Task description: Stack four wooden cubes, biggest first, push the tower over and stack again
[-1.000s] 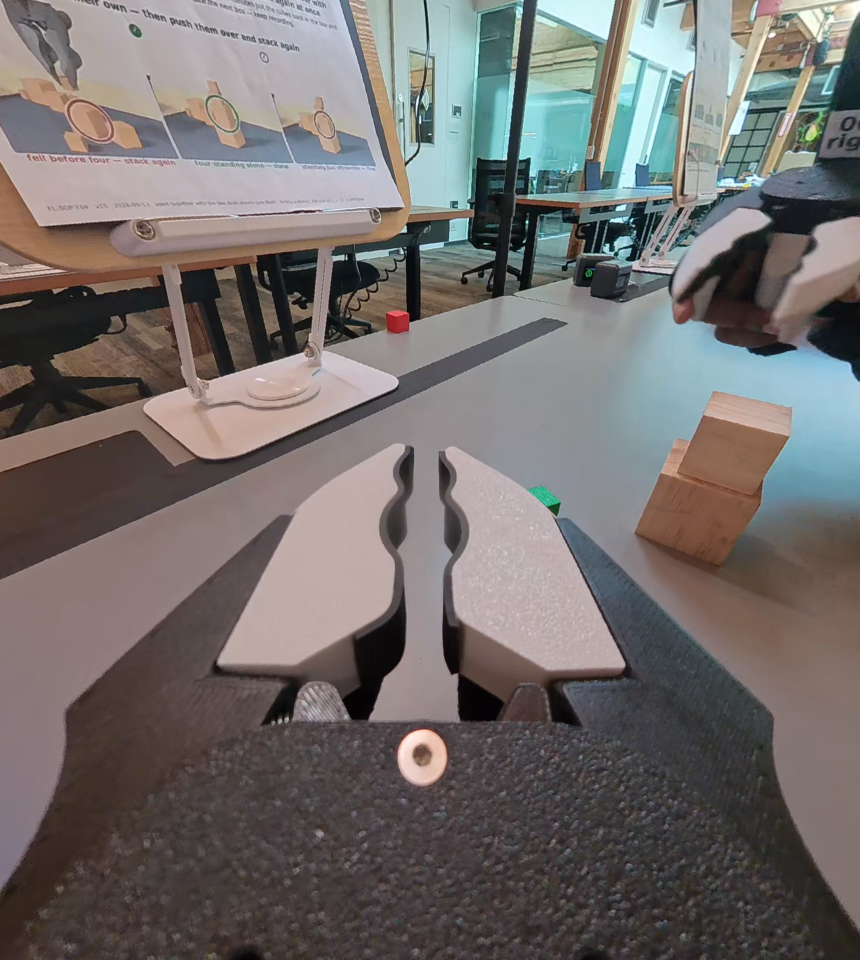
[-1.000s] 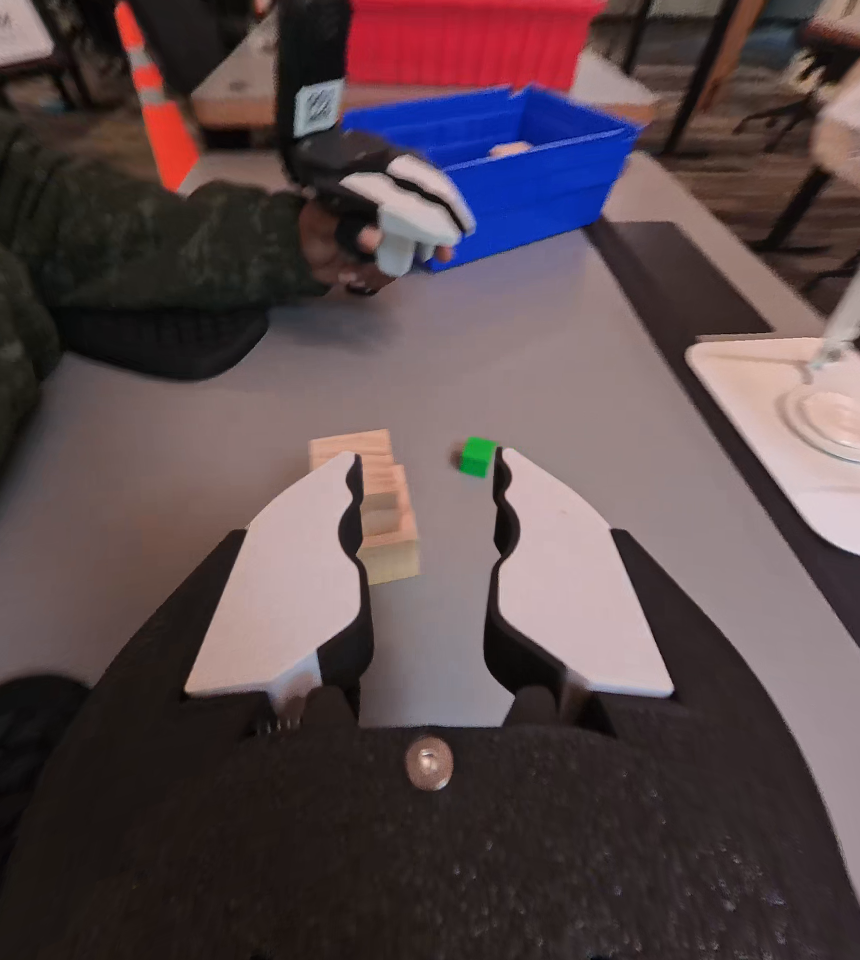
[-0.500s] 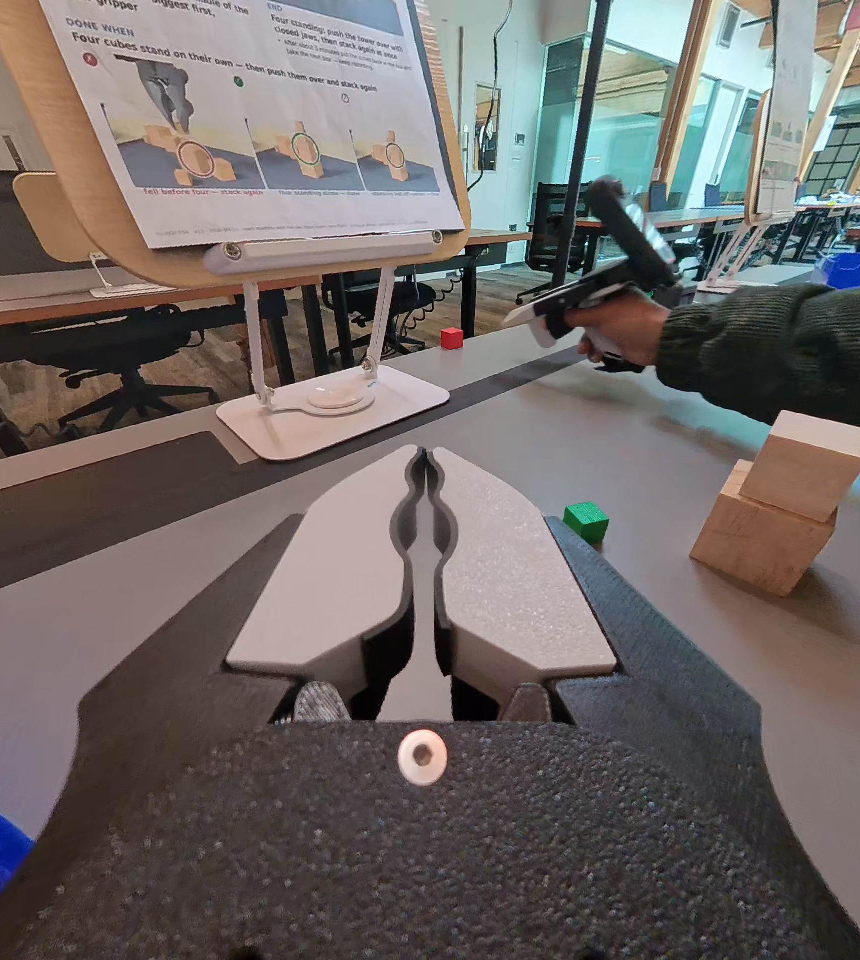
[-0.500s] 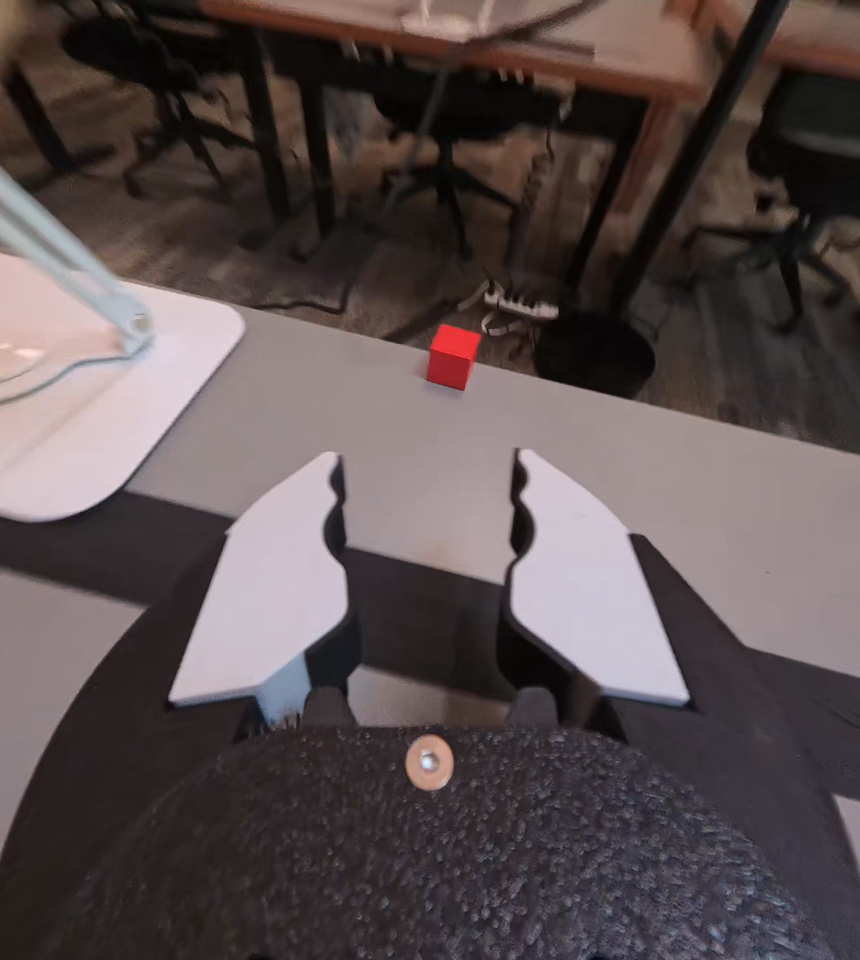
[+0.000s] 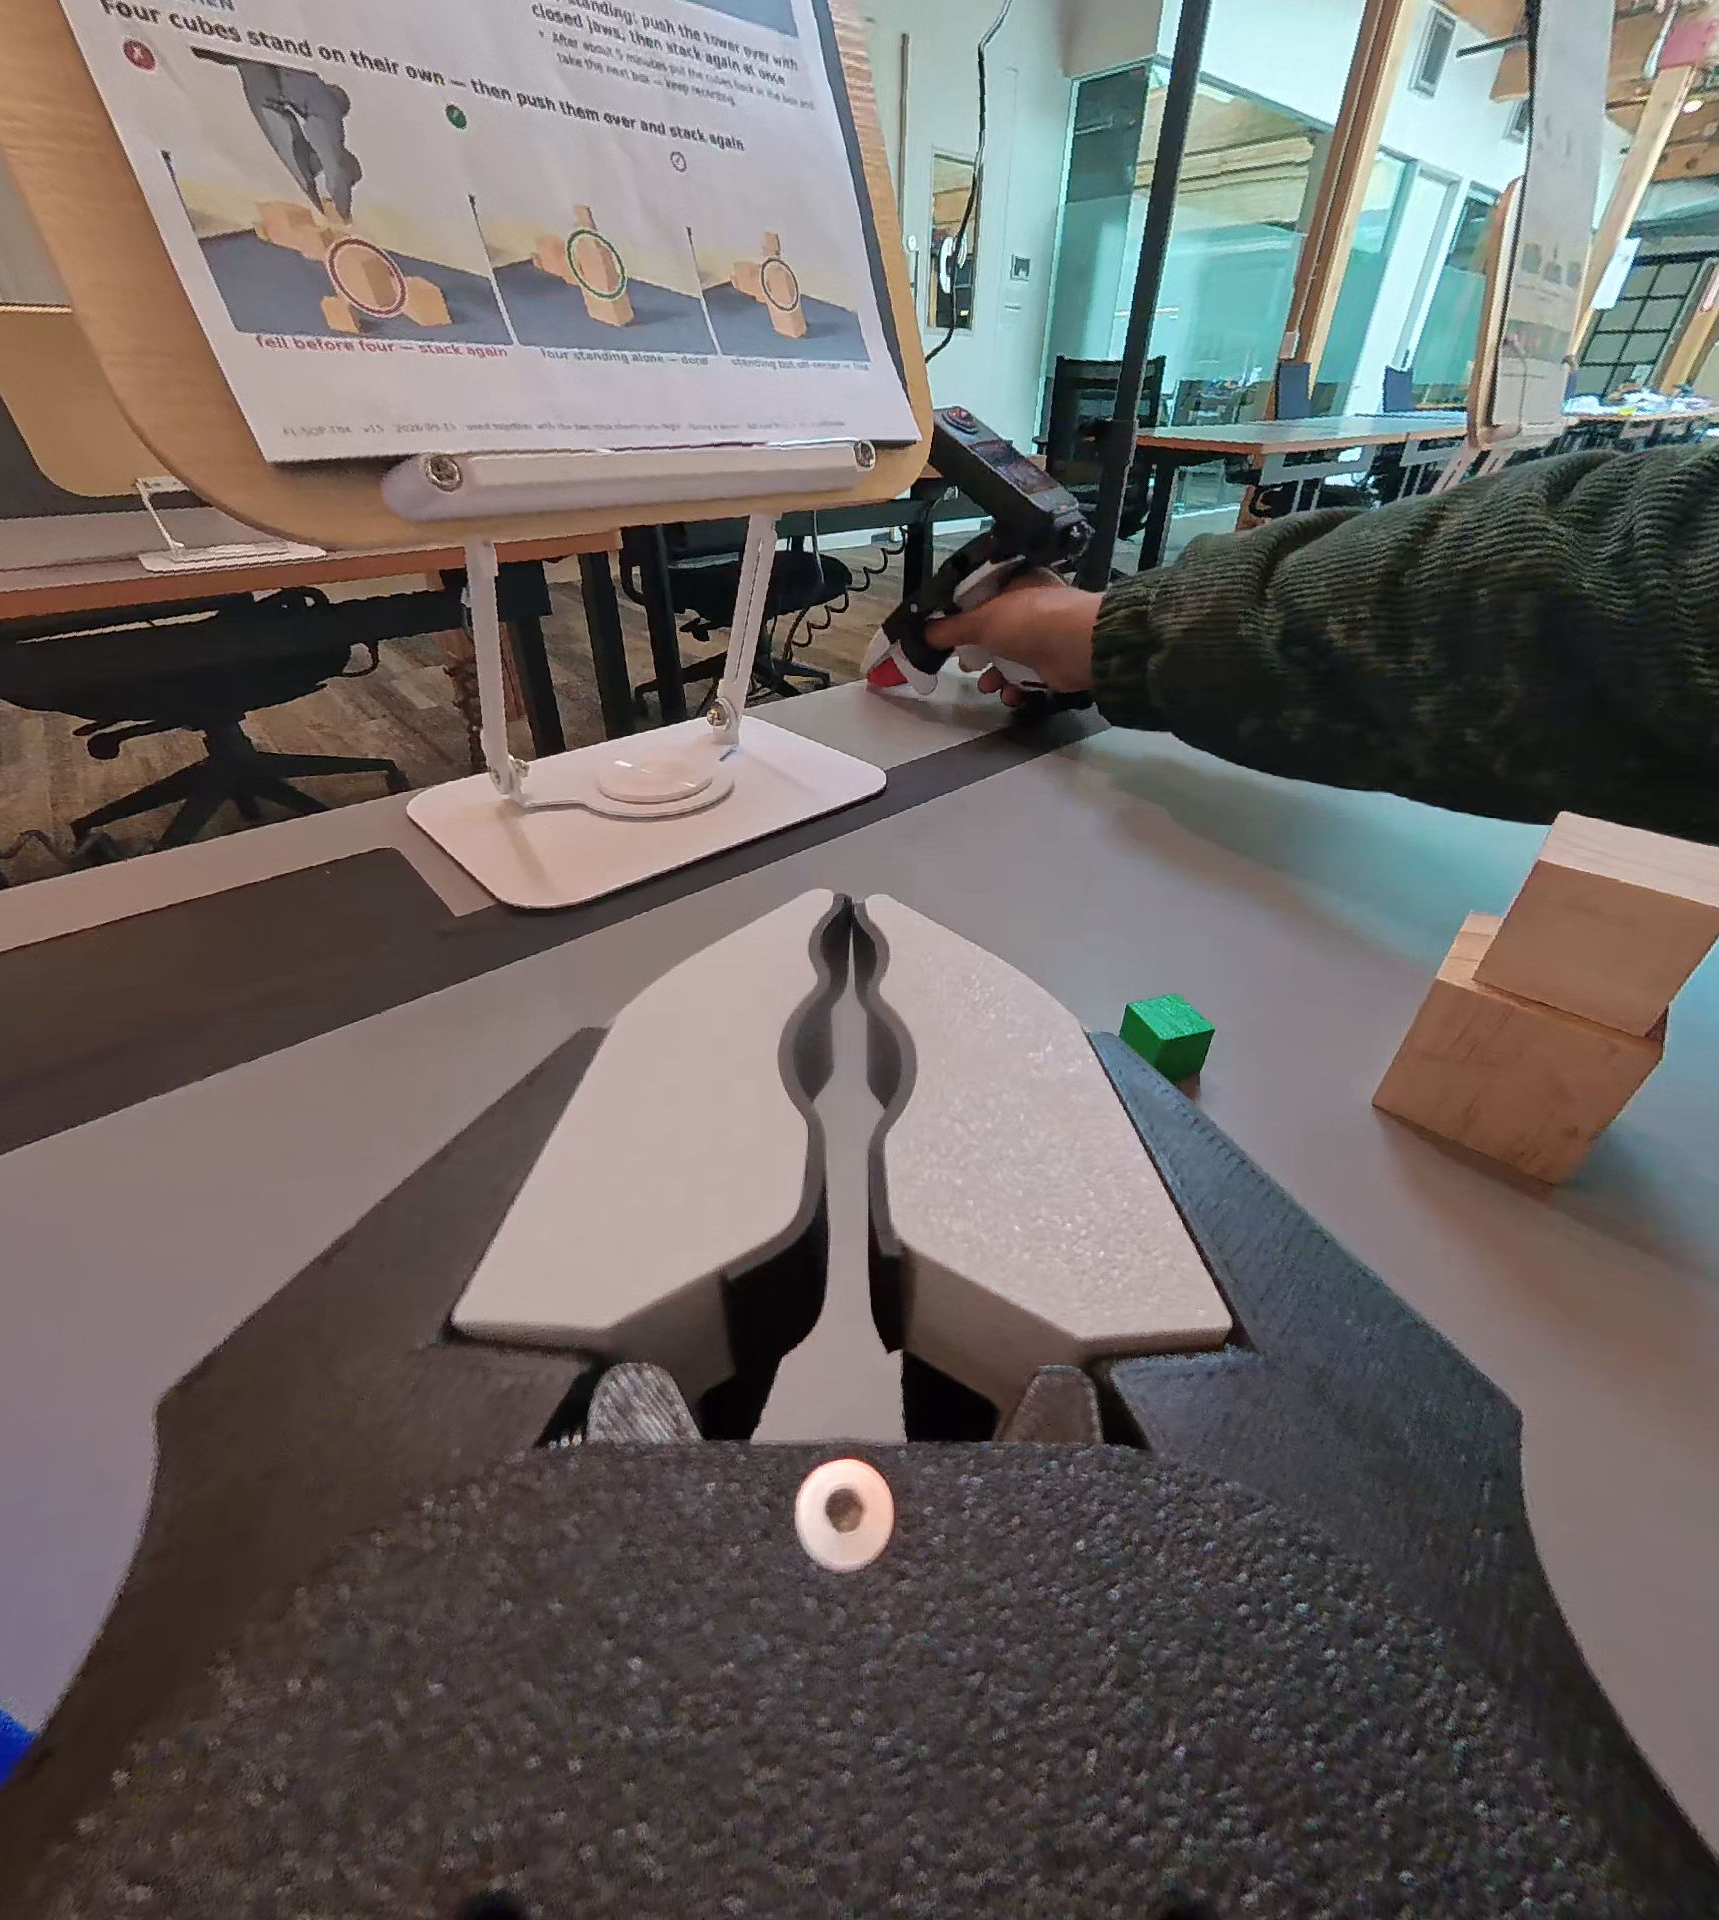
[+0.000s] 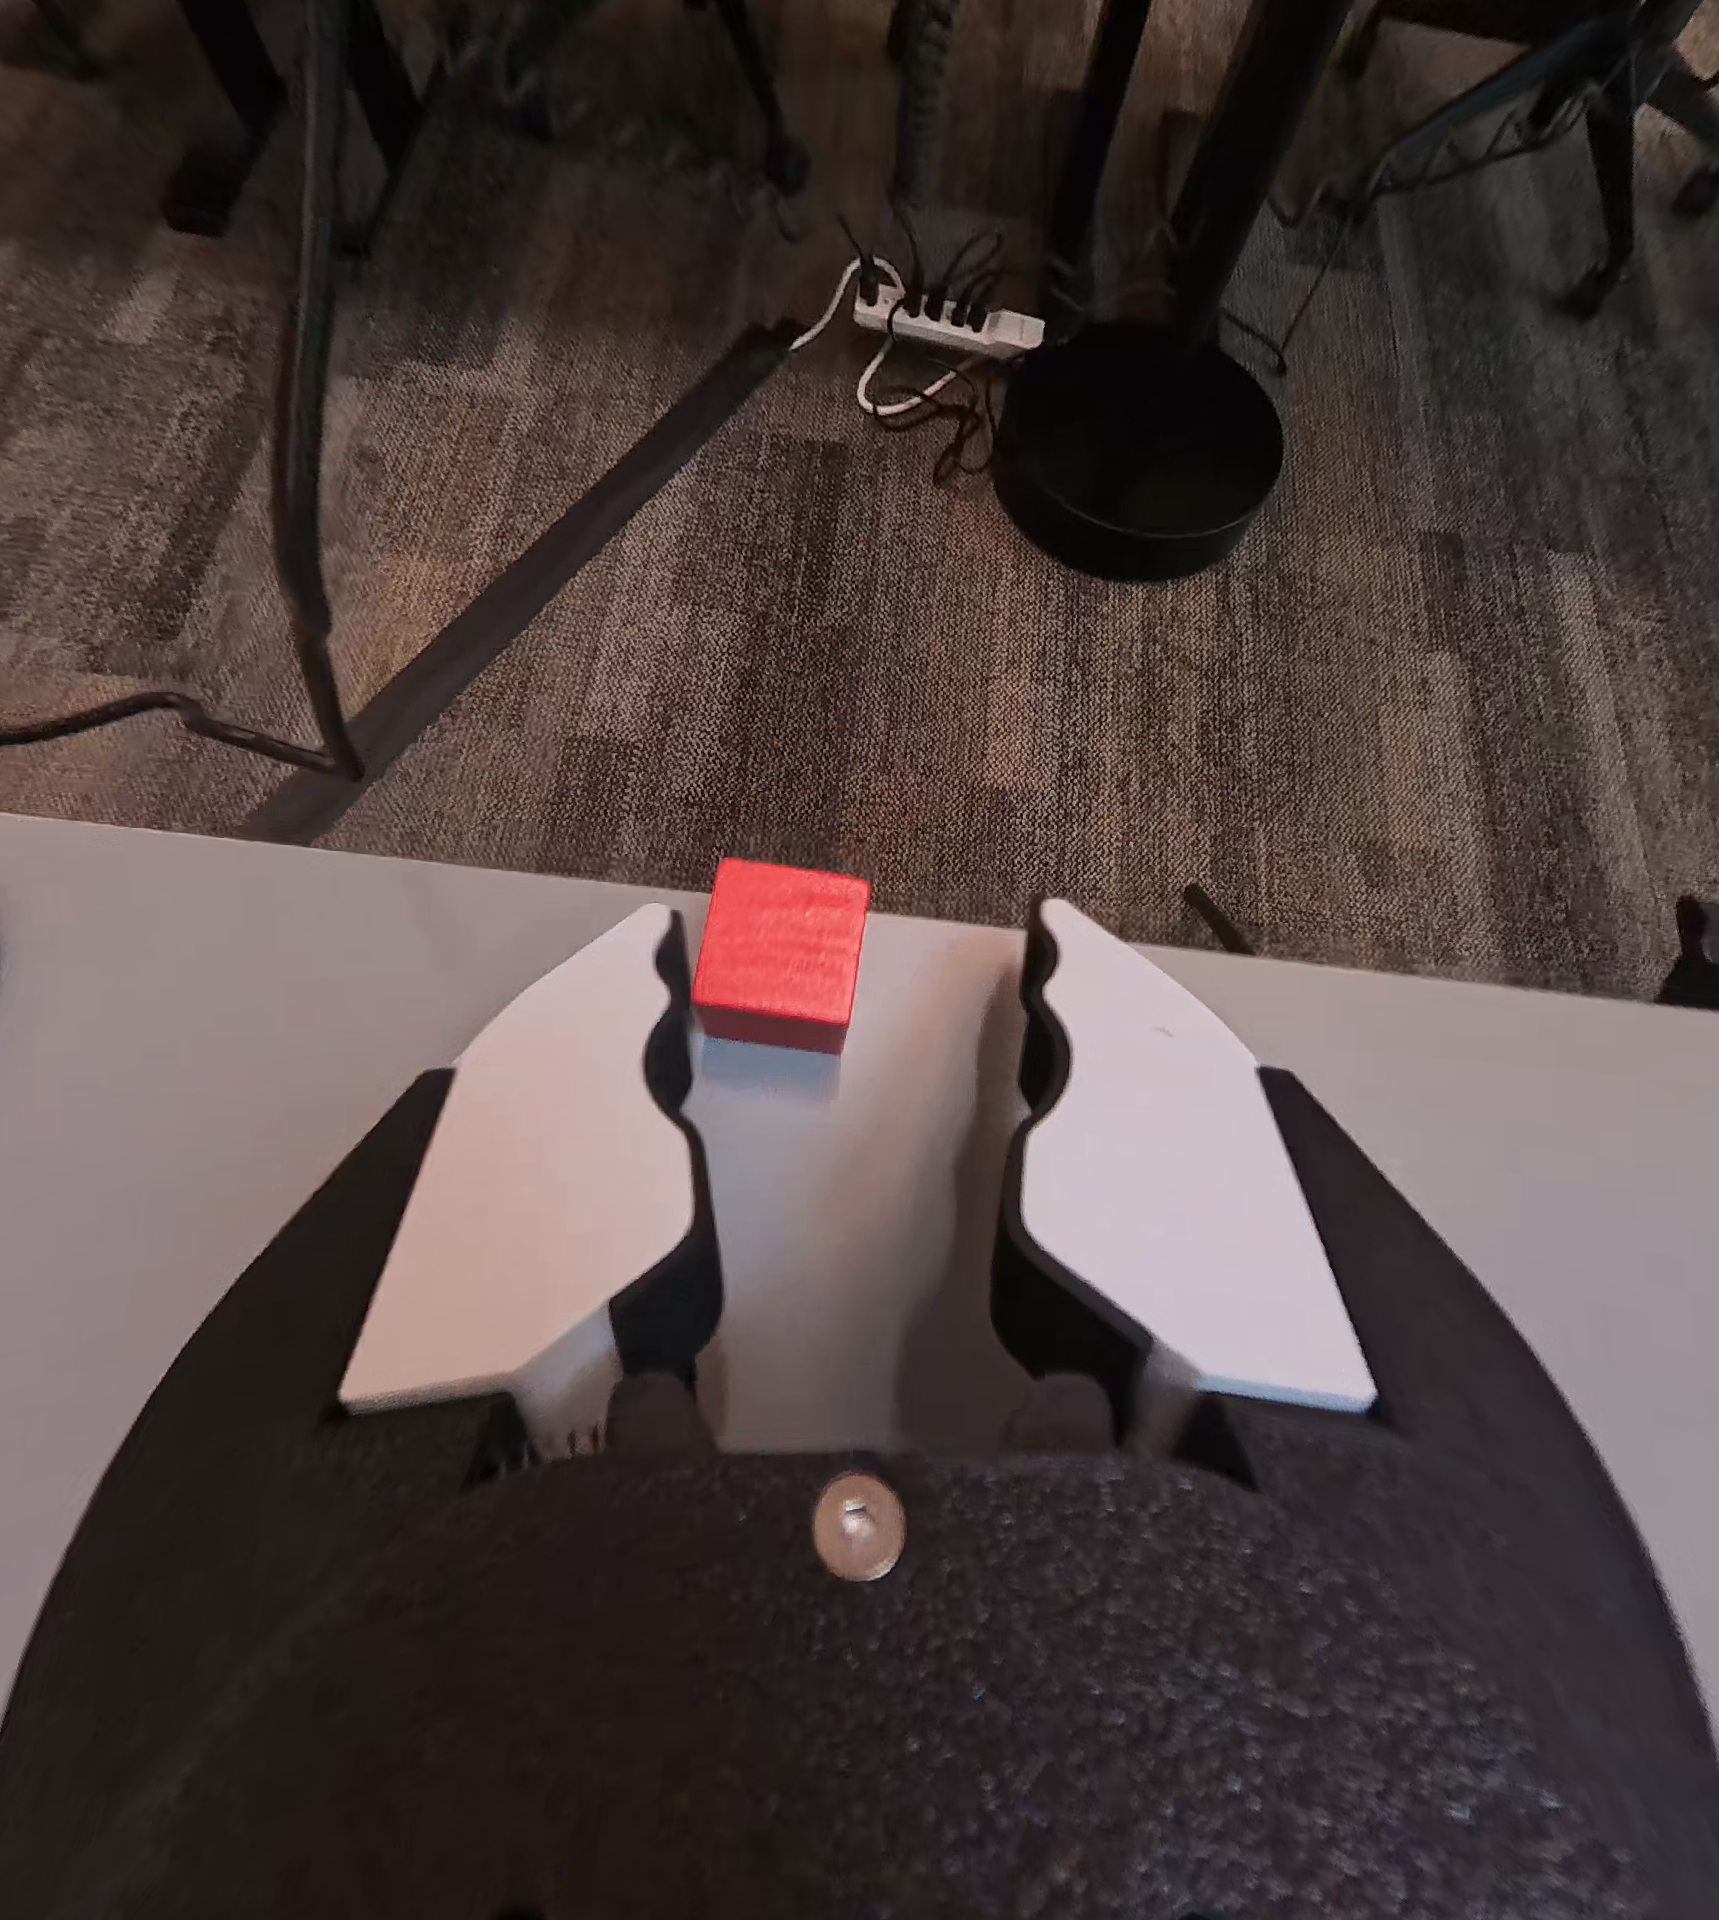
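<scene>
We are keeping our left tongs [image 5: 850, 914] closed on nothing above the grey table [image 5: 1094, 894], tips meeting, as they were half a second ago. The green cube [image 5: 1167, 1034] is sitting just to their right, with 2 stacked wood blocks [image 5: 1551, 1023] farther right. Our right tongs [image 6: 853, 925] have moved forward: the red cube [image 6: 782, 961], earlier well ahead of them, is now standing between the open fingers at the table's edge, close beside the left finger [image 6: 574, 1091], clear of the right one.

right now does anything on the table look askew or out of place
Yes. The upper wooden block sits twisted and off-centre on the lower wooden block. The red cube sits right at the table edge.
</scene>
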Demonstrator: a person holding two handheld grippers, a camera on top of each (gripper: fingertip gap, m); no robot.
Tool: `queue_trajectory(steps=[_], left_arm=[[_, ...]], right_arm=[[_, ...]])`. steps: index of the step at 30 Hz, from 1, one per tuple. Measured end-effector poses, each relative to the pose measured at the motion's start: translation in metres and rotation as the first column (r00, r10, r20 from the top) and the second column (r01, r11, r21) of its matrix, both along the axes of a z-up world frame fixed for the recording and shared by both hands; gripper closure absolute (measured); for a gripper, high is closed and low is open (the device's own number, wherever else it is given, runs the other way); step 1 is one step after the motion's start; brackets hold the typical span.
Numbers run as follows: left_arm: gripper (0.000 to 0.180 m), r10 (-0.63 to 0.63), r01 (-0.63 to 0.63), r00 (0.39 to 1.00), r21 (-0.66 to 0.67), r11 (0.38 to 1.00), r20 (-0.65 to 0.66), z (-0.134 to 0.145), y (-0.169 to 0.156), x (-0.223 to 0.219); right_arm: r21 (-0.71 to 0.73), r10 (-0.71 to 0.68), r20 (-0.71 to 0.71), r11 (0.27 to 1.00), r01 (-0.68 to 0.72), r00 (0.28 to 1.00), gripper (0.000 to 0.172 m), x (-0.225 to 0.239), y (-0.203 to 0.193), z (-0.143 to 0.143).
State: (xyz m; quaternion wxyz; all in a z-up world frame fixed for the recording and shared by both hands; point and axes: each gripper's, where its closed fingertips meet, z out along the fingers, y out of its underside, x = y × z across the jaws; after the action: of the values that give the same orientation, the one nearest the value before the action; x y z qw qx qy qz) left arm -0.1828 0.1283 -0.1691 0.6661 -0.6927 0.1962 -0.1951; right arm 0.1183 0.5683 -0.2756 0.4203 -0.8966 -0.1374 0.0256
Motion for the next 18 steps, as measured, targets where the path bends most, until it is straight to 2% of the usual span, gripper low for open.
queue_trajectory(steps=[1, 3, 5, 8, 12, 15, 18], left_arm=[[0.180, 0.000, 0.000, 1.000, -0.006, 1.000, -0.003, -0.002, 0.000, 0.000], [0.180, 0.001, -0.001, 1.000, -0.011, 1.000, -0.006, -0.003, 0.001, 0.000], [0.180, 0.004, -0.004, 1.000, -0.011, 1.000, -0.010, -0.004, 0.001, 0.000], [0.180, 0.002, -0.002, 1.000, -0.003, 1.000, -0.008, 0.000, 0.000, 0.000], [0.180, -0.020, 0.020, 1.000, 0.016, 1.000, 0.006, 0.008, -0.004, 0.004], [0.180, -0.035, 0.035, 0.999, 0.019, 0.999, 0.000, 0.009, -0.005, 0.008], [0.180, -0.066, 0.066, 0.998, -0.006, 0.998, -0.010, 0.004, -0.006, 0.014]], right_arm=[[-0.022, 0.036, 0.012, 0.999, -0.035, 0.999, 0.141, 0.000, -0.001, -0.003], [-0.030, 0.072, 0.026, 0.997, -0.072, 0.997, 0.143, 0.005, -0.005, -0.001], [0.002, 0.153, -0.060, 0.988, -0.153, 0.986, 0.143, 0.002, -0.018, 0.011], [0.107, 0.416, -0.127, 0.908, -0.405, 0.900, 0.143, -0.009, -0.070, 0.042], [0.205, 0.728, -0.199, 0.686, -0.699, 0.656, 0.143, -0.024, -0.189, 0.092], [0.226, 0.867, -0.175, 0.496, -0.838, 0.466, 0.143, -0.037, -0.287, 0.123], [0.214, 0.949, -0.110, 0.314, -0.925, 0.297, 0.143, -0.055, -0.372, 0.141]])
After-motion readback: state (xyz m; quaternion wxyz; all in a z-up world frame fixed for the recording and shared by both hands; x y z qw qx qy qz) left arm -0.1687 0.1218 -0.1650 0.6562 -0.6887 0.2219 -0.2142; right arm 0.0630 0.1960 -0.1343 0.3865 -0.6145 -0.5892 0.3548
